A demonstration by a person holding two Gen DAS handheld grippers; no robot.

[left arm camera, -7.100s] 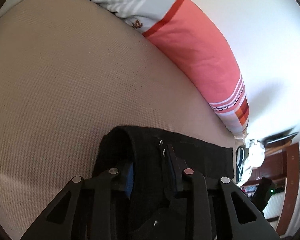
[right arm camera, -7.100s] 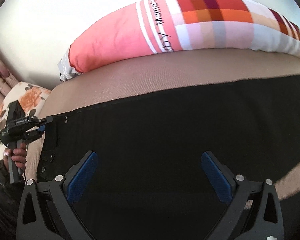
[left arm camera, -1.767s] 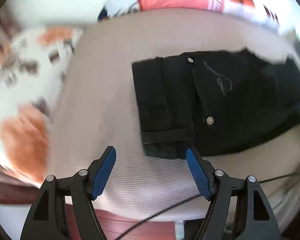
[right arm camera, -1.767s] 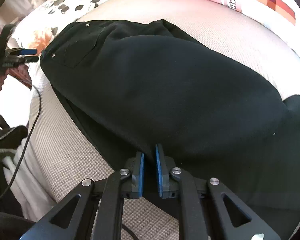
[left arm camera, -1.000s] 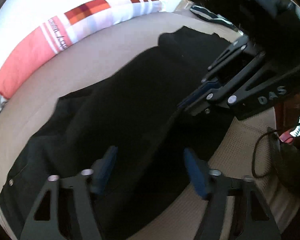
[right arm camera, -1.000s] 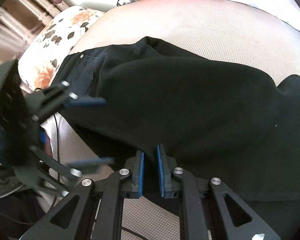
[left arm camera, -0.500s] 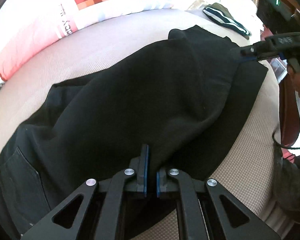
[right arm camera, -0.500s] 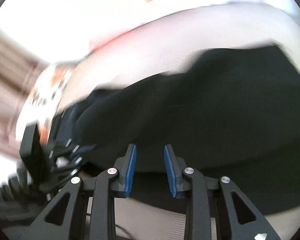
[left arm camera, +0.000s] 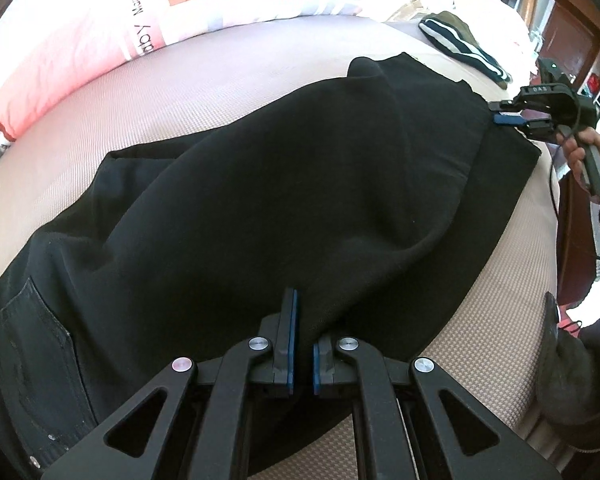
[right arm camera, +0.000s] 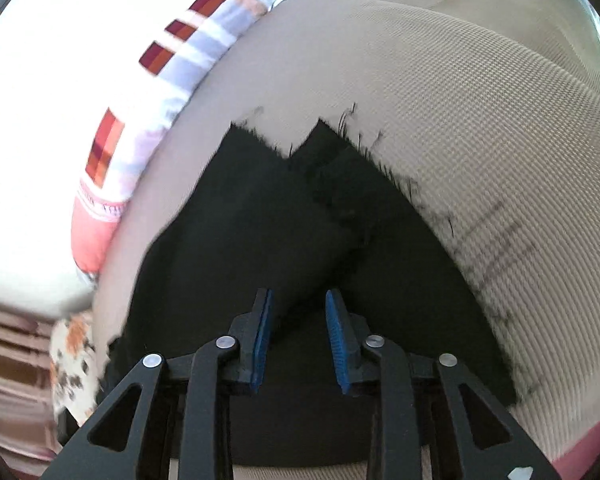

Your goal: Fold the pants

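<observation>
Black pants (left arm camera: 260, 208) are lying across the tan mattress (left arm camera: 204, 92), hem ends (right arm camera: 300, 160) reaching toward bare mattress, striped pillow (left arm camera: 140, 24) bordering the far edge. Left gripper (left arm camera: 302, 344) is angling steeply down, pinching the pants' near folded edge. Right gripper (right arm camera: 300, 336), held in a hand (left arm camera: 588, 156) at the hem end, is closing, pads not pressing the cloth ridge between them.

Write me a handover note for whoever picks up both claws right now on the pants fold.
Left claw: shut on the near edge of the black pants, mid-length.
Right claw: at the cuff end, jaws closing, fabric between the pads but not pinched.
Pants lie lengthwise across the beige bed, waistband on the left, one leg draped loosely over the other.
Done: legs brought together.
Left: grip the cuffs, smooth the bulge, then fold.
</observation>
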